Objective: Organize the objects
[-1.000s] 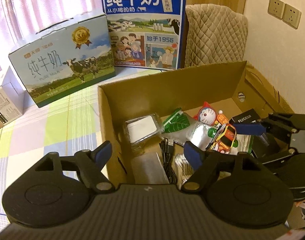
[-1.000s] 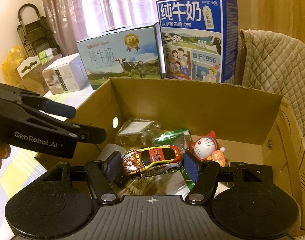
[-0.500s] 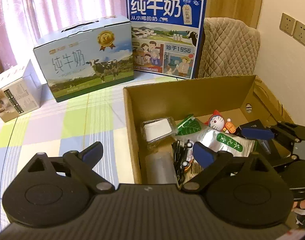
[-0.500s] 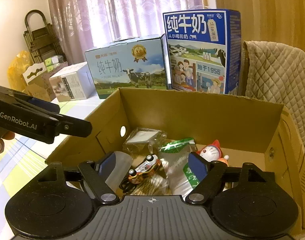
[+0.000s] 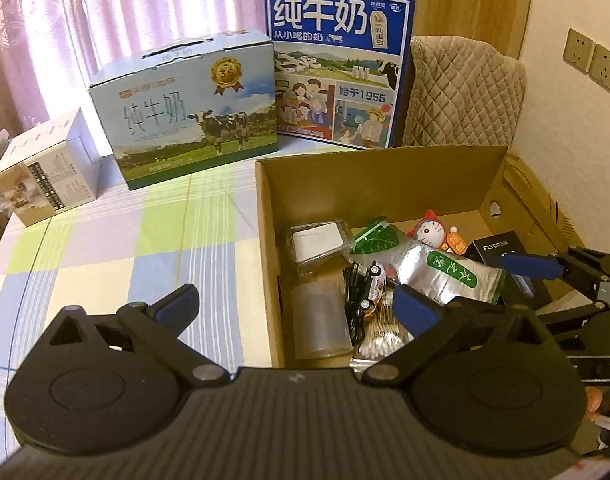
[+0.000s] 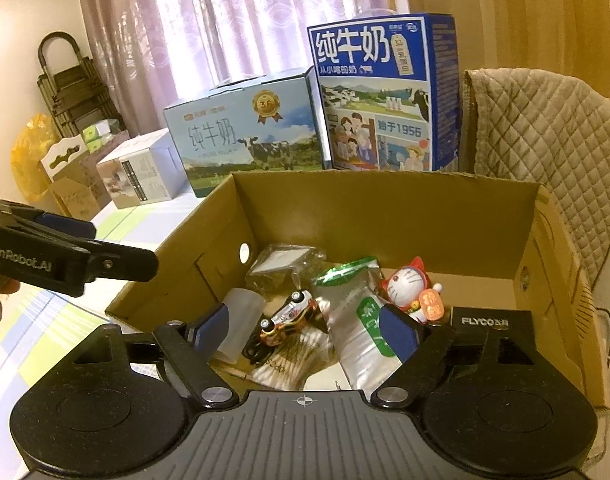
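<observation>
An open cardboard box stands on the checked tablecloth. A yellow-red toy car lies tilted inside it, on a black cable and a pack of cotton swabs. Around the car are a silver tea pouch, a Doraemon figure, a black FLYCO box, a clear cup and a clear packet. My right gripper hangs open above the box's near side, holding nothing. My left gripper is open over the box's left wall.
Two milk cartons and a small white box stand at the back of the table. A quilted chair back rises behind the cardboard box. Bare tablecloth lies left of the box. A person's fingers hold the right gripper.
My right gripper opened and let go of the toy car, which dropped into the box. Both grippers pulled back and up from the box.
</observation>
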{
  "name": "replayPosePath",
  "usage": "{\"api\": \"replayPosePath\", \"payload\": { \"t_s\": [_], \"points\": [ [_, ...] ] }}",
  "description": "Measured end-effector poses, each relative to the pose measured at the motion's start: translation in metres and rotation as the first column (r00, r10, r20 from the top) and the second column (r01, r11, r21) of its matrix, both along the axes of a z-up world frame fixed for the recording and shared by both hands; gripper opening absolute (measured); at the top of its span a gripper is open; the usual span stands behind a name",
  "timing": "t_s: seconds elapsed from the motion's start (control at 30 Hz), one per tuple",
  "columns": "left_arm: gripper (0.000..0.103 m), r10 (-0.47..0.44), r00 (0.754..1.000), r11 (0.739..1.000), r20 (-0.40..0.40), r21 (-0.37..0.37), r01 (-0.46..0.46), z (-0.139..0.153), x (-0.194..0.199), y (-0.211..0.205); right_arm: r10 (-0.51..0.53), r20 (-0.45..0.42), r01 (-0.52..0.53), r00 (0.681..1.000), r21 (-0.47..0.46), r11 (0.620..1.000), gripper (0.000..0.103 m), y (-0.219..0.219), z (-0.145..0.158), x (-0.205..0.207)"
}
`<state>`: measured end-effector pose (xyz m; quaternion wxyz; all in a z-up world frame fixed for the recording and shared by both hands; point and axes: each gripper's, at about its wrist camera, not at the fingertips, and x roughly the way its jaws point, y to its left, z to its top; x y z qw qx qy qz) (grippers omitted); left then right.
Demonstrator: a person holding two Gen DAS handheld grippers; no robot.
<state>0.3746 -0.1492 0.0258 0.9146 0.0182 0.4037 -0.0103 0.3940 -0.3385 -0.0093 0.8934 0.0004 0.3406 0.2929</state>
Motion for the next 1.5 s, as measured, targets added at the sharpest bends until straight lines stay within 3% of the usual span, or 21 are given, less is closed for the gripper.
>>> {"api": "replayPosePath", "payload": {
  "t_s": [0.57,0.83,1.23,1.5],
  "points": [
    [0.102,0.05,0.998,0.999,0.047,0.013,-0.05,0.015,-0.065,0.016,-0.057,-0.002,0.057,0.998,0.005,0.998,0.08,0.001,0.022,-0.054],
    [0.102,0.045,0.998,0.998,0.038,-0.033,-0.044,0.018,-0.1,0.037,-0.138,-0.05,0.139,0.989,0.0,0.99,0.08,0.006,0.031,-0.089],
    [0.102,0.021,0.999,0.997,0.025,-0.068,-0.019,0.015,-0.167,0.076,-0.153,-0.024,0.152,0.988,-0.045,0.987,0.08,0.044,0.041,-0.163],
    [0.102,0.03,1.0,0.998,-0.01,-0.051,-0.03,0.006,-0.211,0.106,-0.128,-0.038,0.126,0.991,-0.061,0.99,0.08,0.079,0.036,-0.212]
  ]
}}
